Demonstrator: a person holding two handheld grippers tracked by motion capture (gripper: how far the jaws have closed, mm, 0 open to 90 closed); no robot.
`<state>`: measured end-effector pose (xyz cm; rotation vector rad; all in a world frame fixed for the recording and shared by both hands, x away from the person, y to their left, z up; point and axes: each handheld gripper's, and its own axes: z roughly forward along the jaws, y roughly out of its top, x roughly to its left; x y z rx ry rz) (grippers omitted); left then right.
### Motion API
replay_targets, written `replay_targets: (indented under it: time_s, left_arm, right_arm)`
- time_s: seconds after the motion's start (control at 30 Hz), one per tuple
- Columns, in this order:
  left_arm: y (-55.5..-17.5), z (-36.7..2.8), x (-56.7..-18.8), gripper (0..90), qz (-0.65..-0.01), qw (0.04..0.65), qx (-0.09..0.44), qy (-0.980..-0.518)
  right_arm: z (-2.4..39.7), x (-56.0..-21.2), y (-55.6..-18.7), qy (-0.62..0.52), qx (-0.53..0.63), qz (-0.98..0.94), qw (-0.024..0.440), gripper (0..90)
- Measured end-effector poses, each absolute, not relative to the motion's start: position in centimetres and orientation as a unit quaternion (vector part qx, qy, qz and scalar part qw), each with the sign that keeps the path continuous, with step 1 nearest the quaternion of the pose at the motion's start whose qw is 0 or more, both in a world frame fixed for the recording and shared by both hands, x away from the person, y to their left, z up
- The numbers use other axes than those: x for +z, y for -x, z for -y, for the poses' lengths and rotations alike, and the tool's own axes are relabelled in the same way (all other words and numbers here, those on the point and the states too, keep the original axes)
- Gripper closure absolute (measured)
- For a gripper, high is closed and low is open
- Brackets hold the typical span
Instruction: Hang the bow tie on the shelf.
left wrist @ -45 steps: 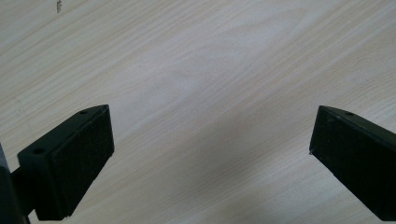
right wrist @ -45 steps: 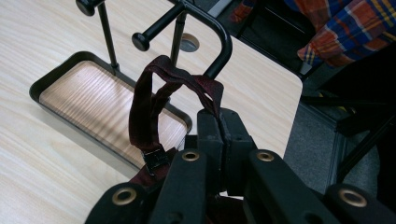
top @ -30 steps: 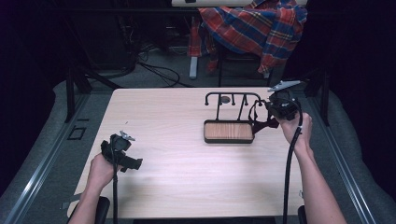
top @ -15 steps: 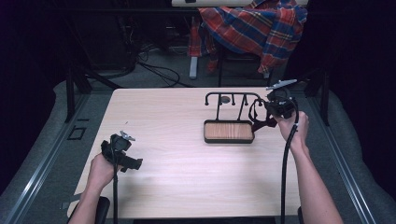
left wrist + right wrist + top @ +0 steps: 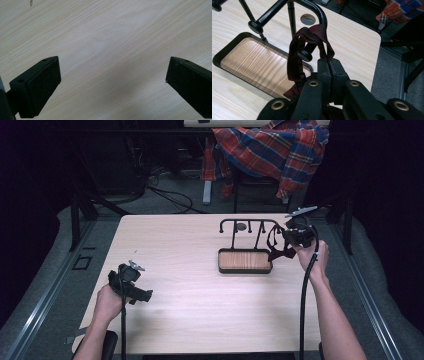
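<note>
Dark red strap [image 5: 294,53], red-blue plaid cloth [image 5: 280,147]

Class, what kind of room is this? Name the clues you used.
Probably a lab or recording workspace: a bare wooden table, loose cables on the floor, and a plaid shirt draped over a chair behind it.

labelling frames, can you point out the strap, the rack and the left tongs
strap [image 5: 293,53]: right gripper view, on the dark red band hanging left of the peg.
rack [image 5: 245,261]: high view, on its wooden tray base.
left tongs [image 5: 112,82]: left gripper view, midway between the two open black tips.
</note>
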<state>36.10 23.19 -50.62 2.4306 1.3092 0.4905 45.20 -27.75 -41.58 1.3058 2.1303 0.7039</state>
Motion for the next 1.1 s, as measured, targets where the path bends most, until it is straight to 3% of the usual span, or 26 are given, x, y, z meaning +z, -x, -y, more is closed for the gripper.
replay_targets:
  time_s: [1.1]
  left_arm:
    - [-36.1,-23.2,-50.6,0.0,-0.458,0.165,0.172,-0.856]
  right_arm:
    - [28.0,-43.3,-45.9,-0.494,0.254,-0.797,0.236,86.7]
